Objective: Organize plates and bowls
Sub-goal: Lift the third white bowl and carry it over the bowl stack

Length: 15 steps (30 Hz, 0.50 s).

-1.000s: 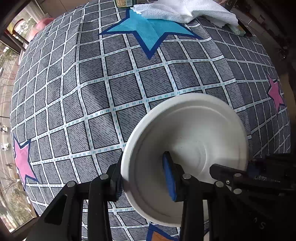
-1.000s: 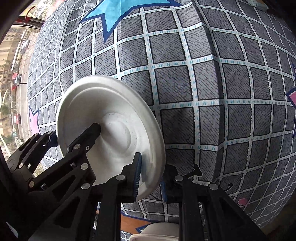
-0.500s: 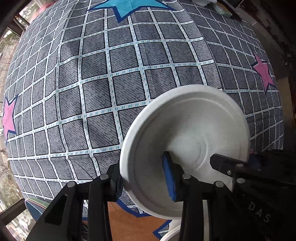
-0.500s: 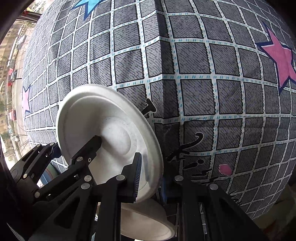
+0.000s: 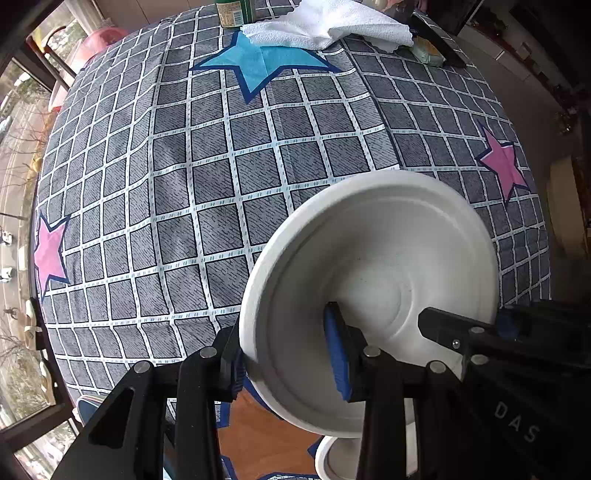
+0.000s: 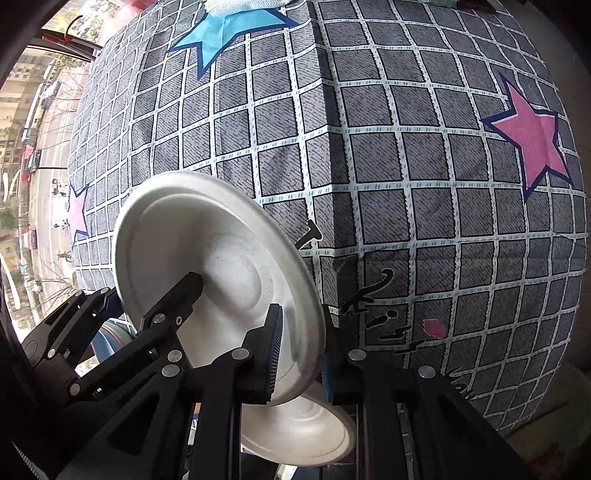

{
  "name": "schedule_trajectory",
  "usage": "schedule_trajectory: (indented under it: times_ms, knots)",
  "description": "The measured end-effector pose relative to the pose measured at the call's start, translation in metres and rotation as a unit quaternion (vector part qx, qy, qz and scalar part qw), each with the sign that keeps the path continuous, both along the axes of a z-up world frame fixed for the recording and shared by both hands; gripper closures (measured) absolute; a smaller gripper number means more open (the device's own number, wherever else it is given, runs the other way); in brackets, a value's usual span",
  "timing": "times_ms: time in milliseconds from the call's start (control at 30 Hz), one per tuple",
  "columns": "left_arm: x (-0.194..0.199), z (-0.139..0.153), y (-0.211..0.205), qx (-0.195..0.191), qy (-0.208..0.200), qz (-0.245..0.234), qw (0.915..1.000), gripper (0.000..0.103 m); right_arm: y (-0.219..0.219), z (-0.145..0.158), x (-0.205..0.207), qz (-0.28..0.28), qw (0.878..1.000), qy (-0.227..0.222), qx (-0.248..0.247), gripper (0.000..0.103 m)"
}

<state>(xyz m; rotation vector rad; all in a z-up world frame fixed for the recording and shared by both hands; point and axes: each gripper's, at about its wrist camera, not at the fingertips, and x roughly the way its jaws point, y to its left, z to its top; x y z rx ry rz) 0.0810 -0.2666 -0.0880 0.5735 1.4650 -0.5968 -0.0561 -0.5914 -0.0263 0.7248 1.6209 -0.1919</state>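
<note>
Both grippers pinch one white plate (image 5: 388, 266) by opposite rims, left gripper (image 5: 284, 354) and right gripper (image 6: 301, 350) clamped tight, plate tilted over the checked cloth (image 5: 207, 155).

The place looks like a home, most likely a dining corner beside a big window. A table is covered with a grey checked tablecloth (image 5: 229, 155) that has blue and pink stars, and at its far edge there lie a white towel (image 5: 325, 26), a green jar (image 5: 234, 13) and a small packet (image 5: 428, 55), ordinary household things. Through the window (image 6: 33, 155) a street with cars and apartment buildings is seen far below, so the room is on a high floor, and a wooden floor (image 5: 258, 439) shows under the table edge.
</note>
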Motion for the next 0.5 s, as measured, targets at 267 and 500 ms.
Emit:
schedule_trajectory:
  times_ms: [267, 500]
  knots:
    - [0.011, 0.036, 0.026, -0.013, -0.005, -0.022, 0.9997, 0.063, -0.01, 0.036, -0.028, -0.009, 1.0, -0.015, -0.009, 0.082]
    - [0.014, 0.016, 0.047, -0.015, 0.004, -0.044, 0.9989, 0.063, 0.0, 0.047, -0.055, -0.02, 1.0, -0.008, -0.013, 0.081]
